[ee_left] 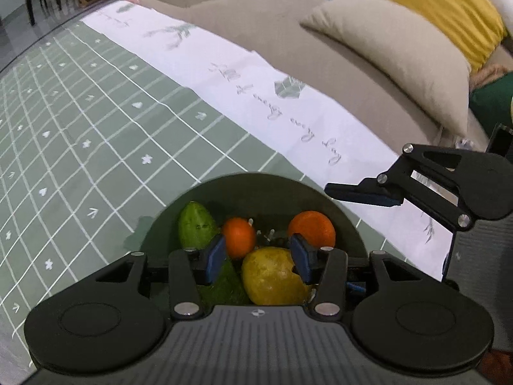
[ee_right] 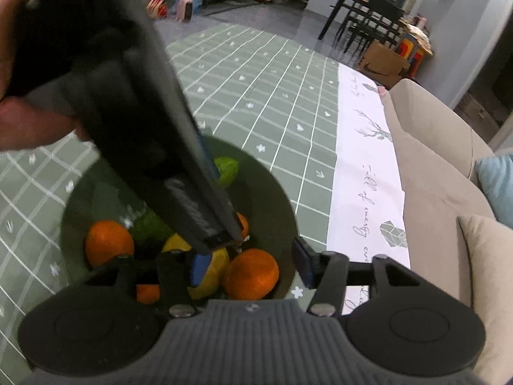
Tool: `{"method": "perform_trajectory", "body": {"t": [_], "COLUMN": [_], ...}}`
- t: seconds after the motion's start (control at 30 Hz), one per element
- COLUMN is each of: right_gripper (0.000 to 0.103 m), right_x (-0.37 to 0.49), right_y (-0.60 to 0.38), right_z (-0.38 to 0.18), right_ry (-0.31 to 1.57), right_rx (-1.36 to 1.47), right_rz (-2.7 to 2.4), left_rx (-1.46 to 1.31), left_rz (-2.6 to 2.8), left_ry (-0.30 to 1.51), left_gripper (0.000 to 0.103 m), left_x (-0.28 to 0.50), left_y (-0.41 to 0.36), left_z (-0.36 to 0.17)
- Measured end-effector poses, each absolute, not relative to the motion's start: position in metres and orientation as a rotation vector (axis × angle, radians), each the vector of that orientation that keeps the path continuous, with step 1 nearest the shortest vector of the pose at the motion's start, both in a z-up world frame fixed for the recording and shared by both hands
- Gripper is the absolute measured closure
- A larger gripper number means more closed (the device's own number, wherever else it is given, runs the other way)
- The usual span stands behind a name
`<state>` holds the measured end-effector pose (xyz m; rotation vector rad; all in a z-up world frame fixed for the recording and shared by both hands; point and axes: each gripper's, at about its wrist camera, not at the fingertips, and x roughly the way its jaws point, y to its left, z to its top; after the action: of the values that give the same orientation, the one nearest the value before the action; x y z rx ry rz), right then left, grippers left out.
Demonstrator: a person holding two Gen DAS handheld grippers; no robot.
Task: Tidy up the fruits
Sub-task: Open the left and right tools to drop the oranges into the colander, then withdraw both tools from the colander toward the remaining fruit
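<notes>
**Fruit gathered in the bowl**

The fruits sit together in the dark bowl [ee_left: 256, 189] on the green mat [ee_left: 96, 128]: pear [ee_left: 272, 276] at 6 o'clock, oranges [ee_left: 239, 237] behind, green fruit [ee_left: 195, 229] at 10 o'clock. Left hand-held gripper [ee_left: 256, 256] hangs released over them, grasping nothing; right hand-held gripper [ee_right: 250, 264] likewise released. The placing step looks done; next, withdraw upward without nudging fruit.

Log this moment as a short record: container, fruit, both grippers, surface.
container: dark green bowl on the mat
fruit: oranges, a yellow fruit and a green fruit, all in the bowl
left gripper: jaws open above the fruit, holding nothing
right gripper: jaws open over the bowl, holding nothing
surface: green checked mat beside a beige sofa
</notes>
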<state>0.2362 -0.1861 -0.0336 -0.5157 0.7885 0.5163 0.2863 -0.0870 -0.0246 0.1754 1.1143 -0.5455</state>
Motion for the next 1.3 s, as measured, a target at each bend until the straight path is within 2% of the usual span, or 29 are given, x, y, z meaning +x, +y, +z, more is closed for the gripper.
{"method": "perform_trajectory", "body": {"t": [0.17,0.57,0.8,0.93,1.3], "right_gripper": [0.036,0.035,0.034,0.028,0.028], "right_x": [0.225,0.163,0.102,0.077,0.035], "right_y": [-0.190,-0.214,-0.232,-0.242,-0.252], "right_z": [-0.012,0.016,0.016,0.008,-0.034], "right_ry": [0.750,0.708,0.655,0.650,0.708], "right_rx": [-0.404,-0.080,0.050,0.114,0.188], "right_rz": [0.475,0.307,0.206,0.154,0.104], "left_rx": [0.117,0.056,0.103,0.076,0.091], "left_rz": [-0.531,-0.477,-0.452,-0.461,-0.454], "left_ry": [1.038,0.871,0.833,0.844,0.884], "left_gripper": [0.048,0.048,0.048,0.048,0.048], "left_x": [0.262,0.181,0.133,0.114,0.079], "left_y": [-0.066,-0.036,-0.034,-0.034,-0.043], "left_z": [-0.001,0.036,0.020,0.003,-0.031]}}
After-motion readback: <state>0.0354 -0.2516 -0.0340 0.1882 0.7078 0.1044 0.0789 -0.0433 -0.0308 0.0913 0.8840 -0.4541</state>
